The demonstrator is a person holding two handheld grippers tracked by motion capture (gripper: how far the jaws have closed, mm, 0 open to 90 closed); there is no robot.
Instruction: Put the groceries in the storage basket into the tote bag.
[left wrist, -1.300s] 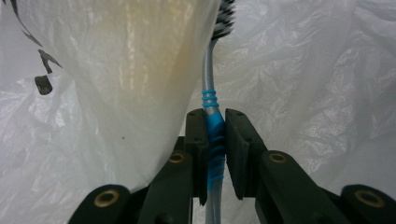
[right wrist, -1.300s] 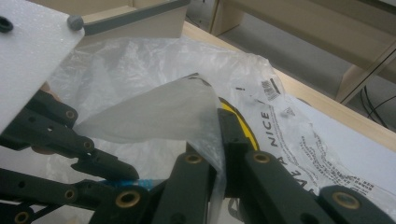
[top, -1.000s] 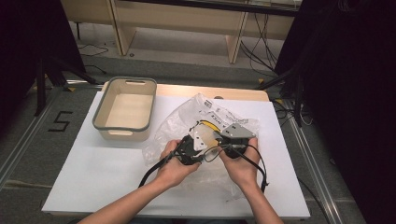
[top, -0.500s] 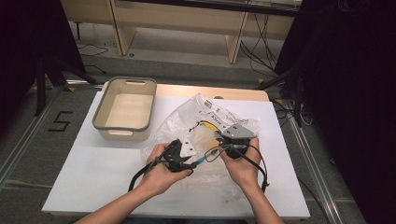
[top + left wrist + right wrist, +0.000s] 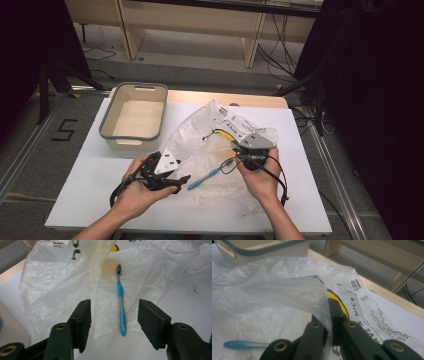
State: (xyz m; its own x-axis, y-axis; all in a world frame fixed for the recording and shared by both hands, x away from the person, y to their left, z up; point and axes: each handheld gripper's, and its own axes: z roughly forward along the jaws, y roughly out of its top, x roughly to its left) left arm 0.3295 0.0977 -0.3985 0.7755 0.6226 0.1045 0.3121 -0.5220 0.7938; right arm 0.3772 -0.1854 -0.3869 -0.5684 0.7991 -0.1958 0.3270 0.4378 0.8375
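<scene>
Toothbrush (image 5: 120,302) lies before opened left gripper (image 5: 113,315), released.

Blue toothbrush (image 5: 120,305) lying flat on crumpled clear plastic bag (image 5: 215,145), bristles away

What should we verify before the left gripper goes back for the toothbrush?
1. Left gripper open, nothing between its pads: ok; its jaws have just been opening.
2. Toothbrush lying free, lined up between the jaws: ok.
3. Toothbrush head clear of the plastic bag: not ok, bristle end lies under the film.
4. Right gripper shut on the plastic bag: ok.
5. Bin free to receive: ok, looks empty.
6. Yellow thing inside the bag, what it is: cannot tell.
</scene>
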